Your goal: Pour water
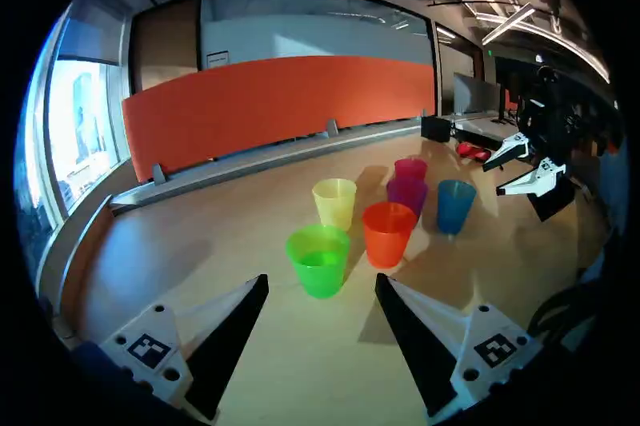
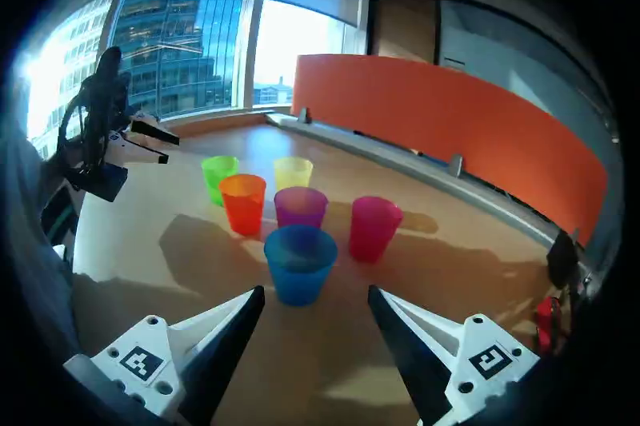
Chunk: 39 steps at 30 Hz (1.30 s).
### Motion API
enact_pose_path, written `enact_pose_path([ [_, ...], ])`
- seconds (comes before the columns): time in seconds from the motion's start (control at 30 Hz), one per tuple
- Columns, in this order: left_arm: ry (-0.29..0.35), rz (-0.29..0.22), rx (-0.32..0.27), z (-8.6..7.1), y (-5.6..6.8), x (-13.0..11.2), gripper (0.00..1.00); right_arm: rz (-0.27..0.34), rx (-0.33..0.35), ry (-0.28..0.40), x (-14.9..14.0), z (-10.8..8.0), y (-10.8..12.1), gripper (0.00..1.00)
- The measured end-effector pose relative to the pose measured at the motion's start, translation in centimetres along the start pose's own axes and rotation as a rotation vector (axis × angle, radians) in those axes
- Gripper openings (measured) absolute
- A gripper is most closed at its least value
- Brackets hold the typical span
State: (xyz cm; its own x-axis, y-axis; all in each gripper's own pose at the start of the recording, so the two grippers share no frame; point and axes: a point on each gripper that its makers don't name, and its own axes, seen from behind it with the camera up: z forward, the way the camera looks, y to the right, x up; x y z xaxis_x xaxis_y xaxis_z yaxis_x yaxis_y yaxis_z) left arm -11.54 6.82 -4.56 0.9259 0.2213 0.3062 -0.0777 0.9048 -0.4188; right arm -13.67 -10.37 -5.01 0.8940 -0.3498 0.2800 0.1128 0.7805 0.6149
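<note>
Several plastic cups stand in a cluster on the wooden table [image 1: 240,234]. In the left gripper view the green cup [image 1: 319,260] is nearest, just ahead of my open left gripper [image 1: 322,288]; beside it are the orange cup [image 1: 388,232], yellow cup [image 1: 334,202], purple cup [image 1: 407,193], magenta cup [image 1: 410,168] and blue cup [image 1: 455,205]. The right gripper [image 1: 512,174] hangs far right, open. In the right gripper view the blue cup [image 2: 300,263] stands just ahead of my open right gripper [image 2: 316,294], with purple [image 2: 301,207], magenta [image 2: 374,226], orange [image 2: 242,202], yellow [image 2: 293,173] and green [image 2: 219,177] cups behind. The left gripper [image 2: 164,148] is at far left.
An orange divider panel [image 1: 280,106] runs along the table's far edge. A red object [image 1: 474,152] and a dark box [image 1: 436,128] lie at the far right end of the table. Large windows [image 2: 184,42] stand beyond the table.
</note>
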Motion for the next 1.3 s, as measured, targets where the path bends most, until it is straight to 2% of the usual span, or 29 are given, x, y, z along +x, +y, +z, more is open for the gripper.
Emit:
enact_pose_path([
  [0.33,0.133,-0.026,0.1,-1.8,-1.2,2.9,1.0,0.037,-0.136,0.137,3.5,-1.6,0.8,1.0],
  [0.7,0.28,-0.055,0.226,-3.7,-2.4,6.4,0.99,0.102,-0.357,0.329,8.2,-4.4,4.1,1.0],
  [1.0,0.356,-0.036,0.313,-5.2,-2.7,8.4,1.0,0.15,-0.541,0.434,9.7,-7.4,7.2,1.0],
  [1.3,0.392,-0.078,0.349,-5.5,-2.6,9.1,0.99,0.22,-0.707,0.511,9.8,-10.3,10.2,1.0],
])
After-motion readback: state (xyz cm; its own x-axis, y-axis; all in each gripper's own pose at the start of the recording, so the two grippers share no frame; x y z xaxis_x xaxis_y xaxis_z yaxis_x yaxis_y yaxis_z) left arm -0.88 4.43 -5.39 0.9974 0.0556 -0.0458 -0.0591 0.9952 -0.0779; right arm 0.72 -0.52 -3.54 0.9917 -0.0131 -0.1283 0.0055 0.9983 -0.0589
